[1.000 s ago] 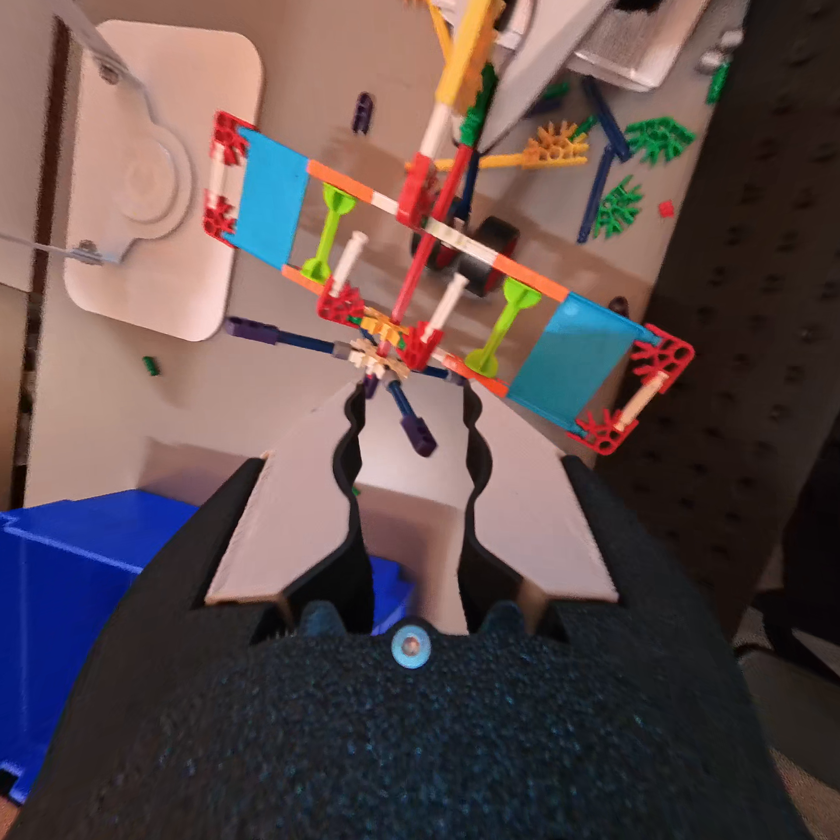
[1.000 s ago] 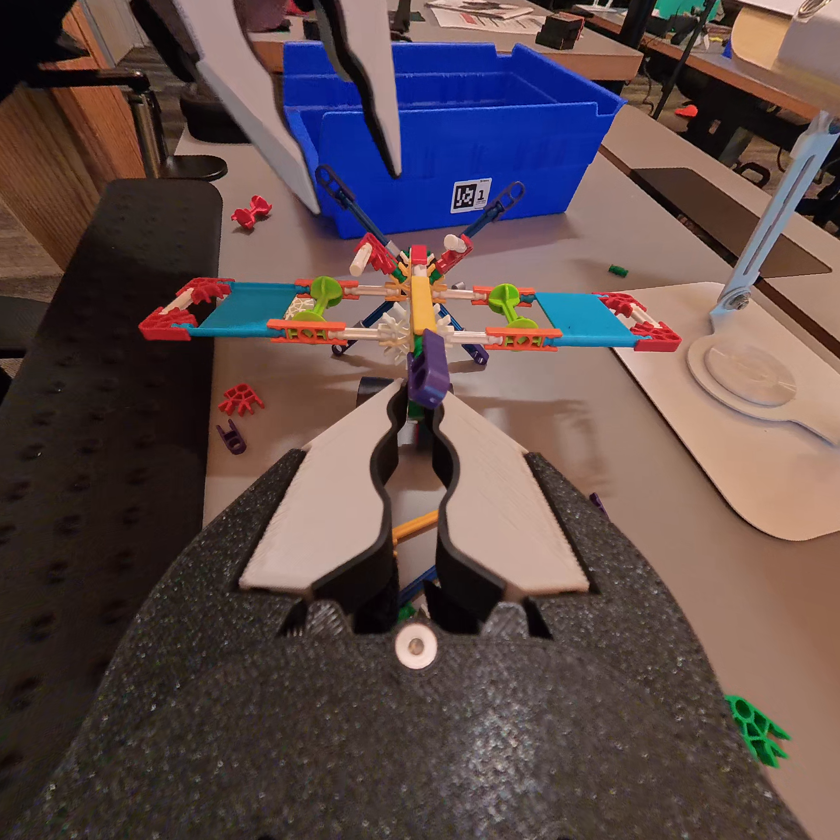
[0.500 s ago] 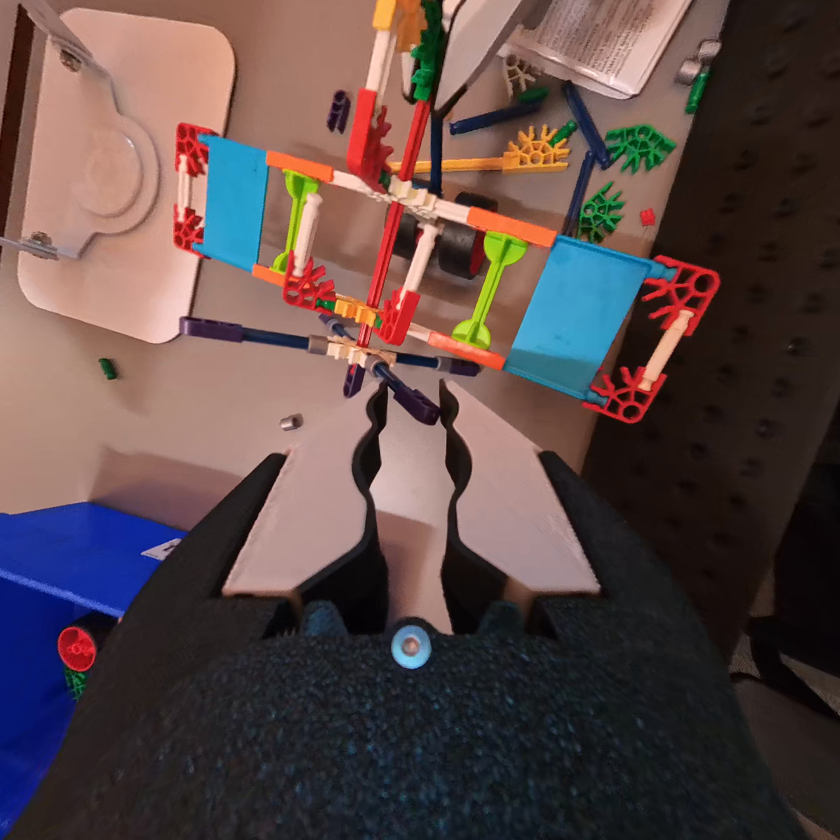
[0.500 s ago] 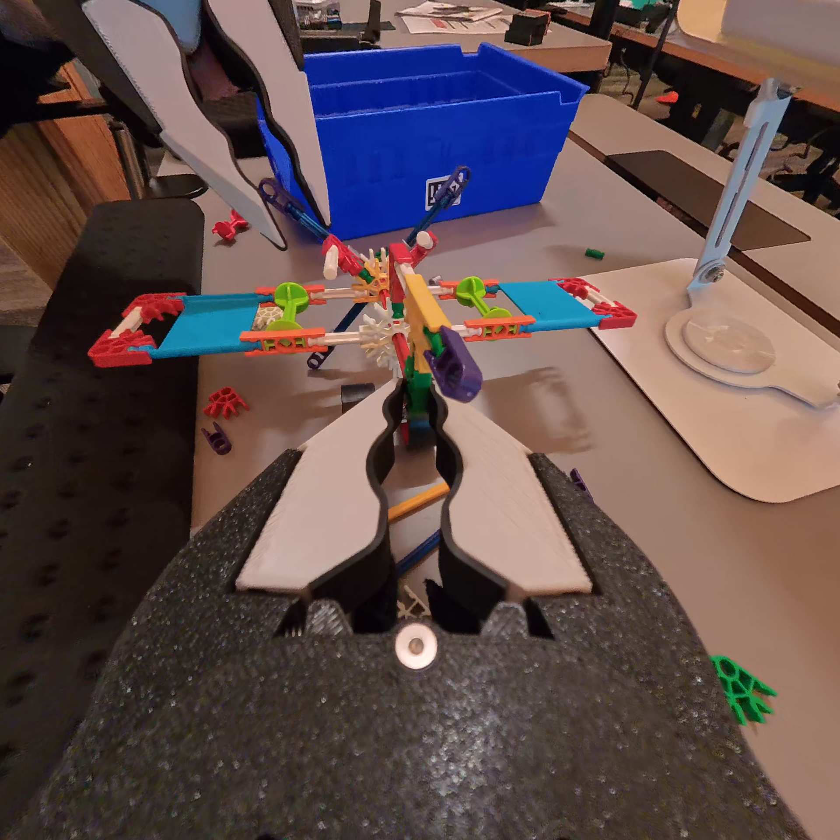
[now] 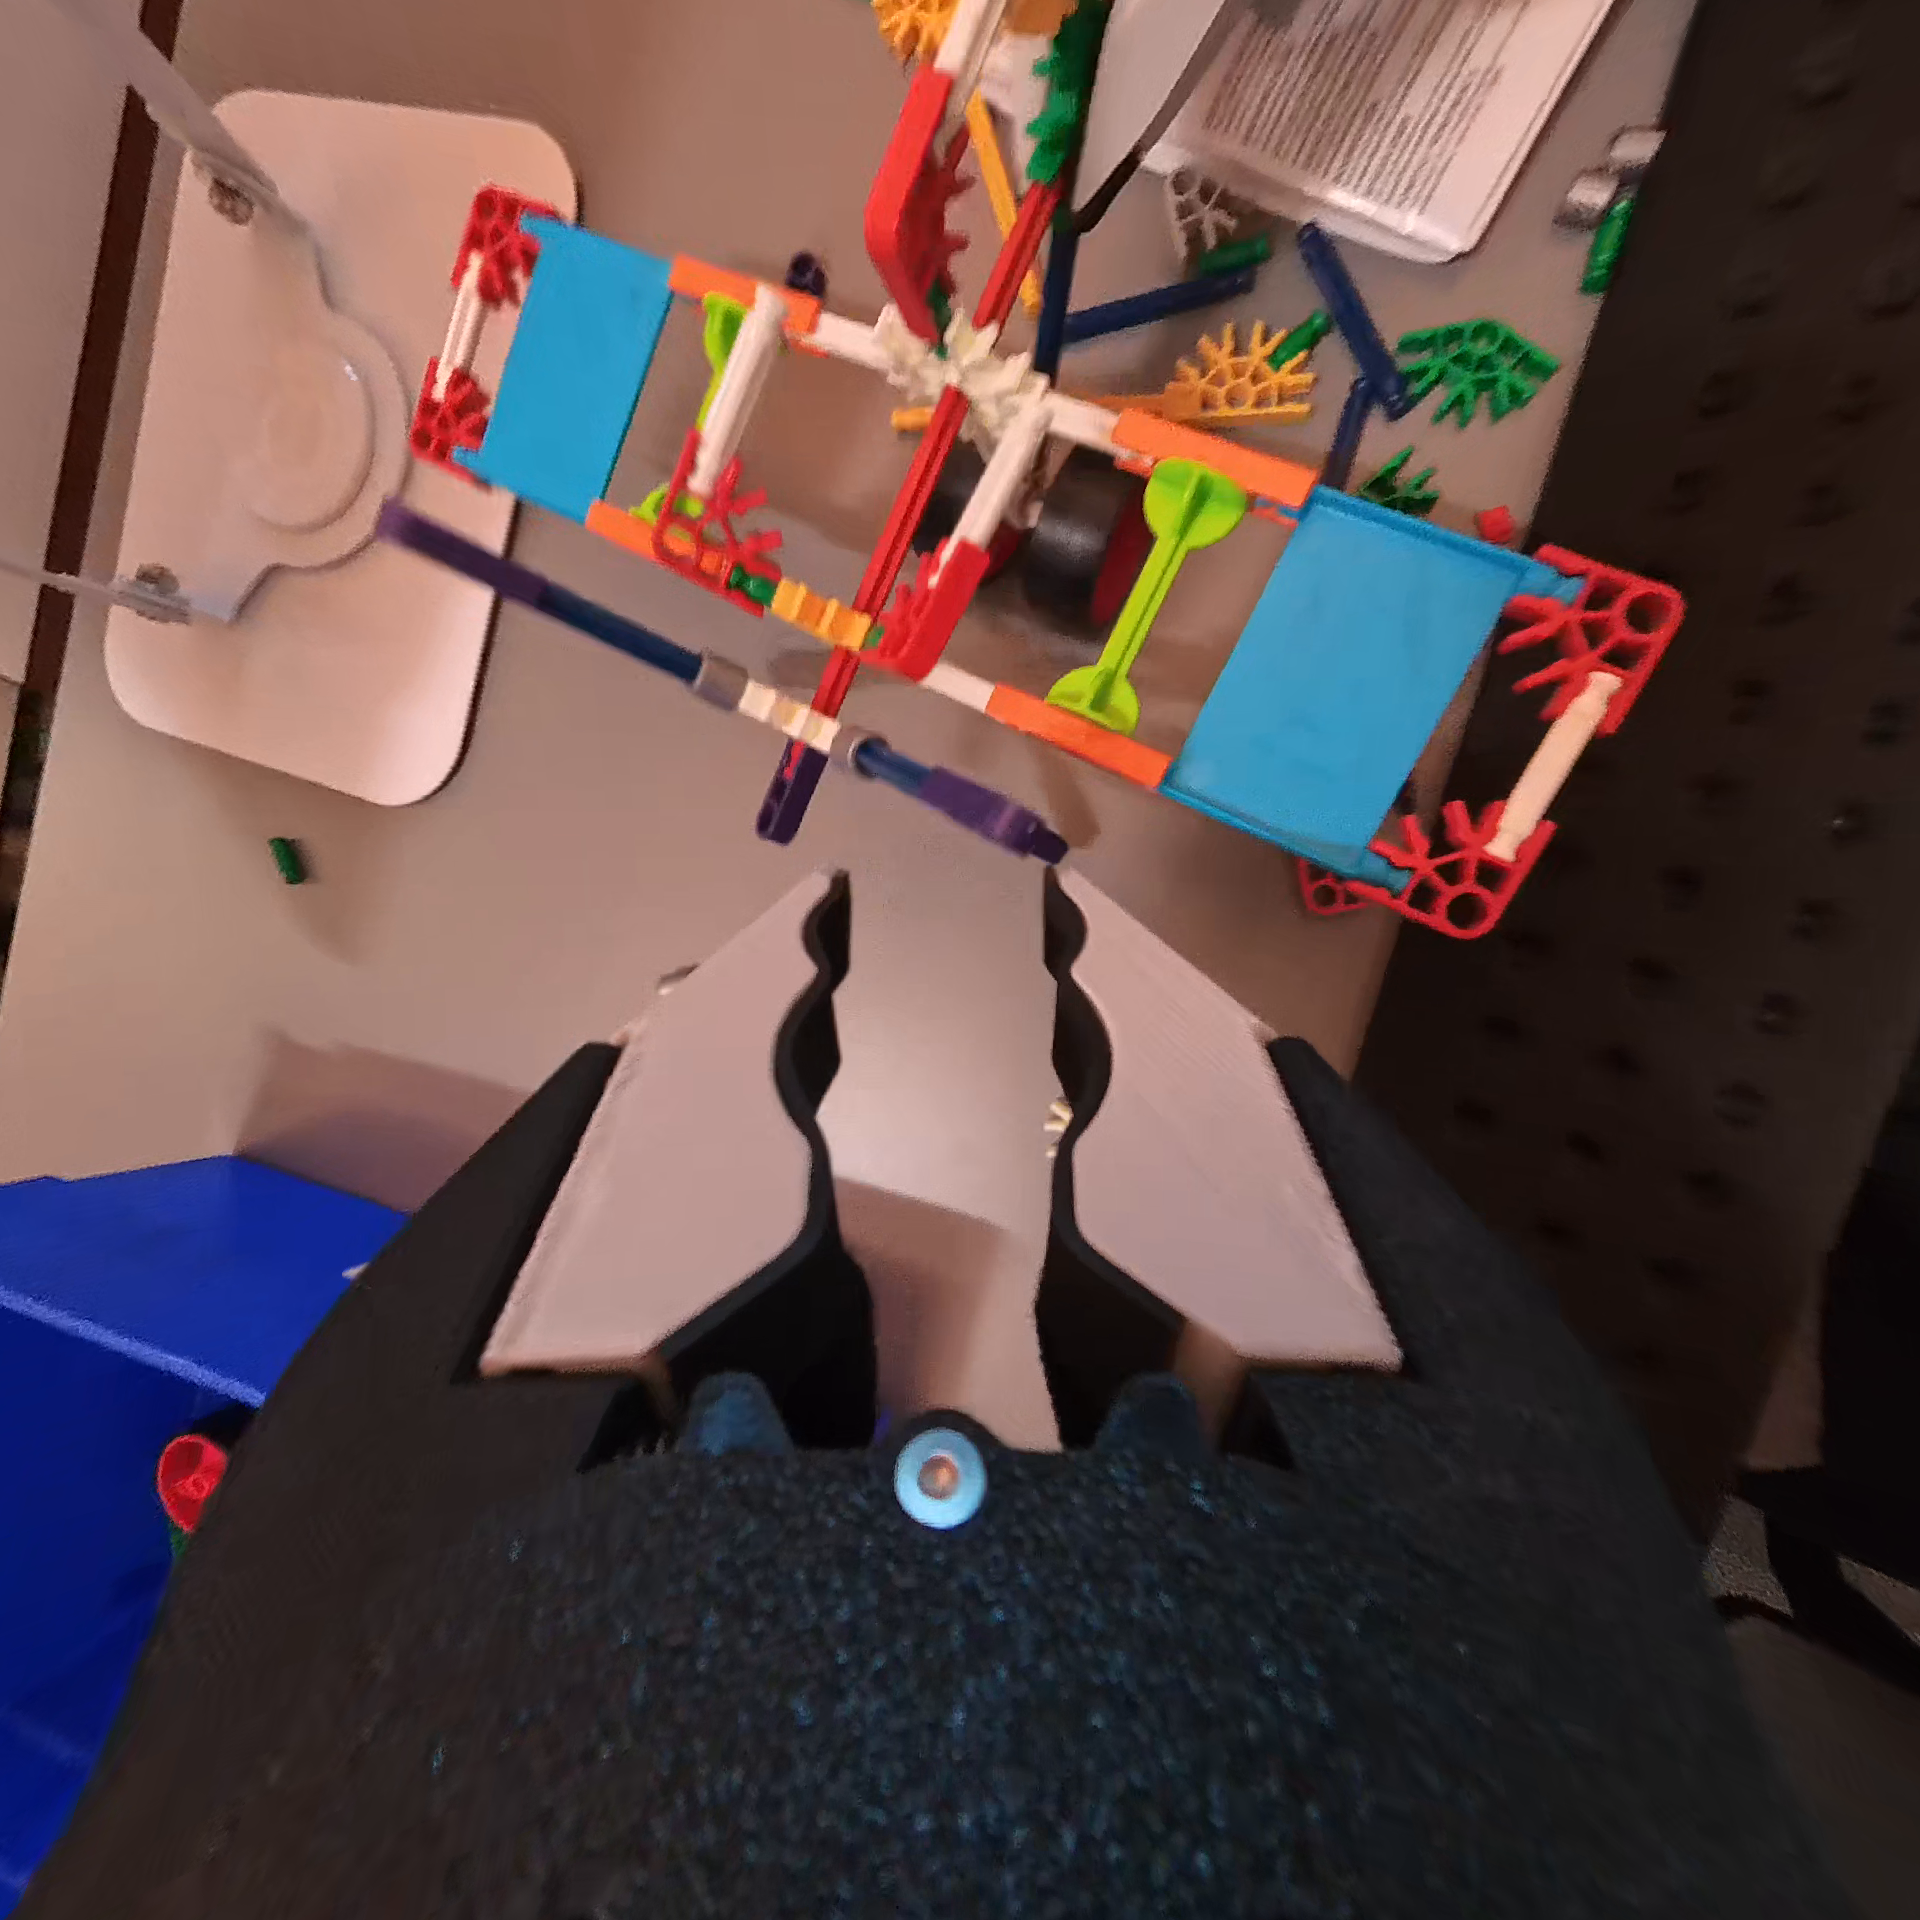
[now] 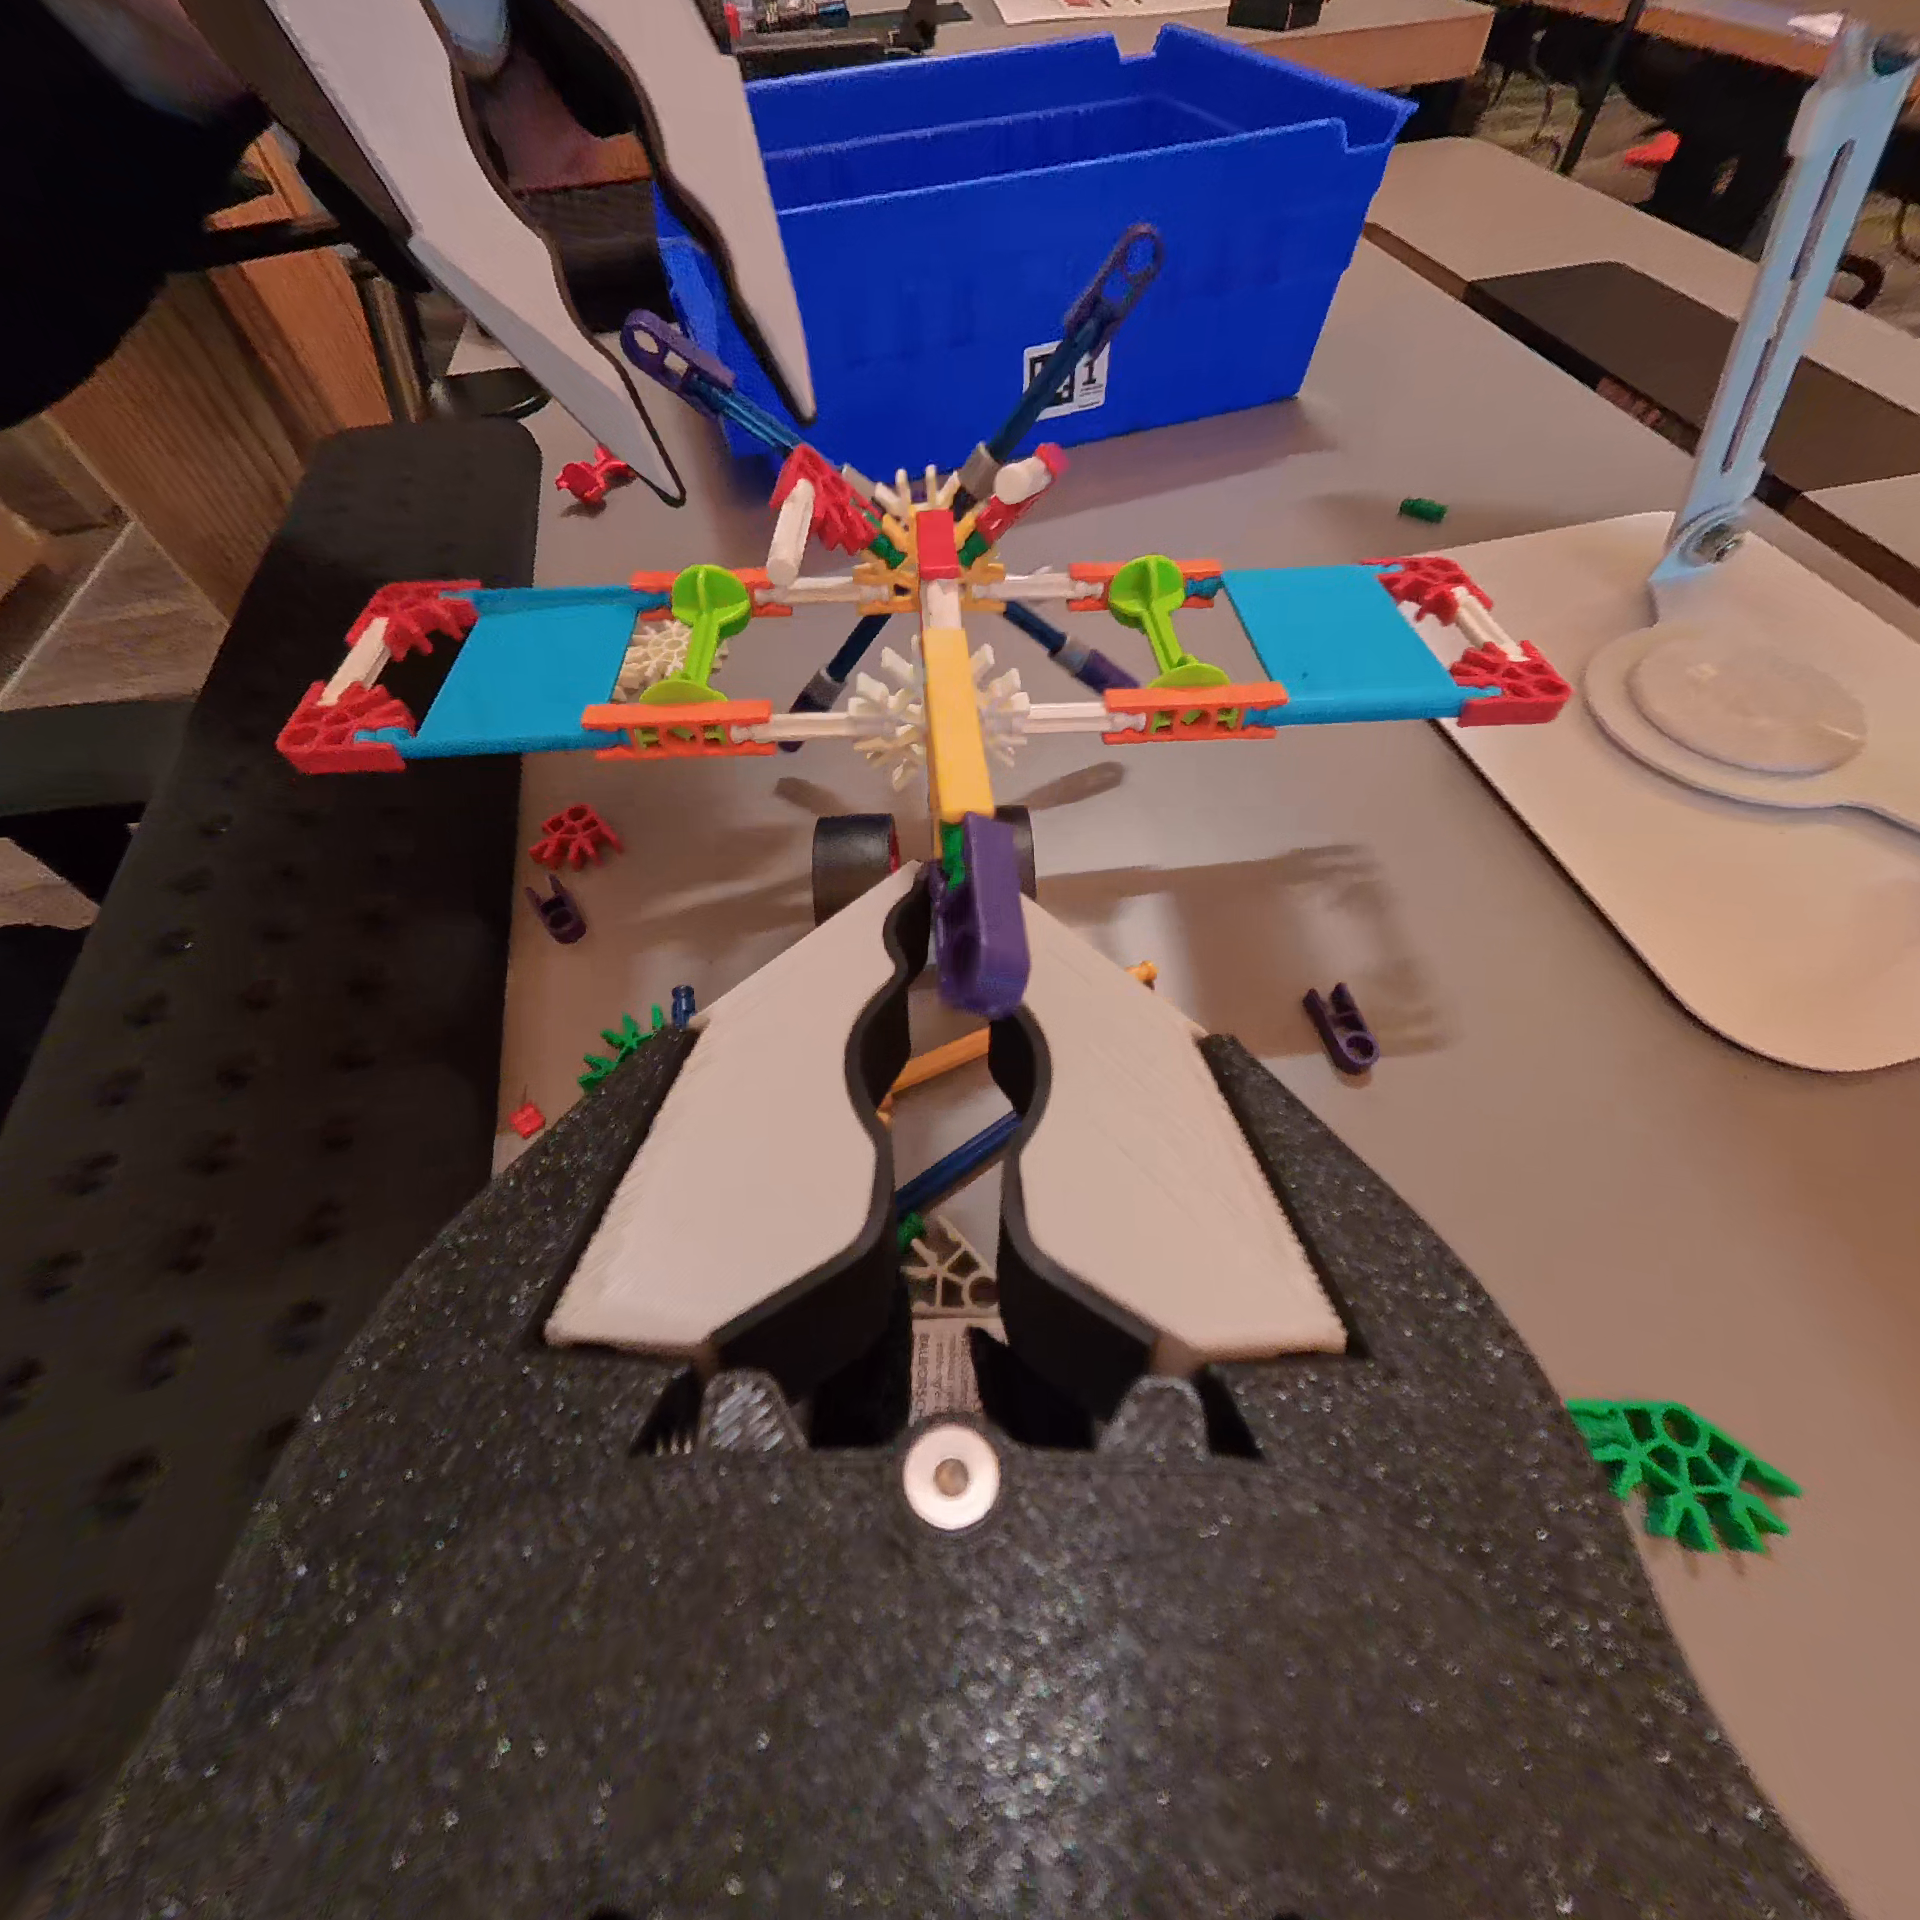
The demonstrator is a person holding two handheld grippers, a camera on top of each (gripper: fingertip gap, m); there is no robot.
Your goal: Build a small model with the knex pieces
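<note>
A toy plane point(image 6: 945, 686) of plastic rods and connectors, with blue wing panels point(image 5: 1340, 665) and red corner pieces, hangs above the grey table. My right gripper point(image 6: 966, 883) is shut on its tail, beside a purple connector point(image 6: 977, 935). One finger of it point(image 5: 1143, 94) shows at the top of the left wrist view. My left gripper point(image 5: 945, 883) is open and empty, its tips just short of the purple-tipped propeller blade point(image 5: 987, 821). In the right wrist view the left gripper point(image 6: 732, 447) straddles that blade's end point(image 6: 660, 348).
A blue bin point(image 6: 1039, 208) stands behind the plane. A white stand base point(image 6: 1714, 779) lies to the right and a black perforated mat point(image 6: 260, 1039) to the left. Loose connectors point(image 6: 1683, 1475), a purple clip point(image 6: 1340, 1029), a black wheel point(image 6: 852, 852) and a printed sheet point(image 5: 1392, 104) lie on the table. Some 15 cm of space lies between my two pairs of fingers. About 11 cm separates my right fingertips from the purple clip point(image 6: 1340, 1029).
My left gripper's jaws narrowed around the propeller blade, then opened wider and drew back off it. The propeller has turned. The right gripper kept its hold on the tail.
</note>
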